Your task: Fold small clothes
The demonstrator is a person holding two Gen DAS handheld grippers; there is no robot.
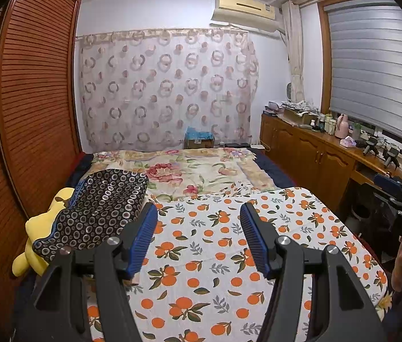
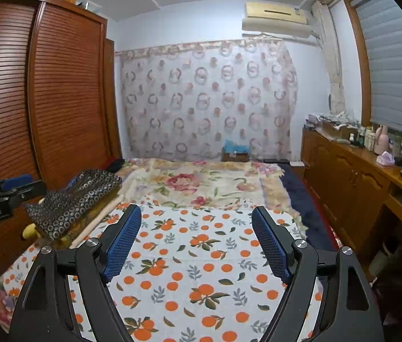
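Observation:
A dark garment with a ring pattern [image 1: 101, 208] lies bunched at the left side of the bed, over a yellow plush toy [image 1: 40, 230]; it also shows in the right wrist view [image 2: 72, 199]. My left gripper [image 1: 198, 211] is open and empty, held above the orange-print cloth [image 1: 201, 256], to the right of the garment. My right gripper [image 2: 196, 212] is open and empty above the same orange-print cloth [image 2: 195, 256]. The right gripper's body shows at the right edge of the left wrist view [image 1: 400, 211]; the left gripper's body shows at the left edge of the right wrist view [image 2: 1, 196].
A floral blanket [image 1: 195, 171] covers the far bed. A slatted wooden wardrobe [image 1: 30, 99] stands left. A wooden cabinet [image 1: 315, 154] with bottles and clutter runs along the right under a blinded window. A curtain [image 1: 166, 91] and a box [image 1: 199, 139] are at the back.

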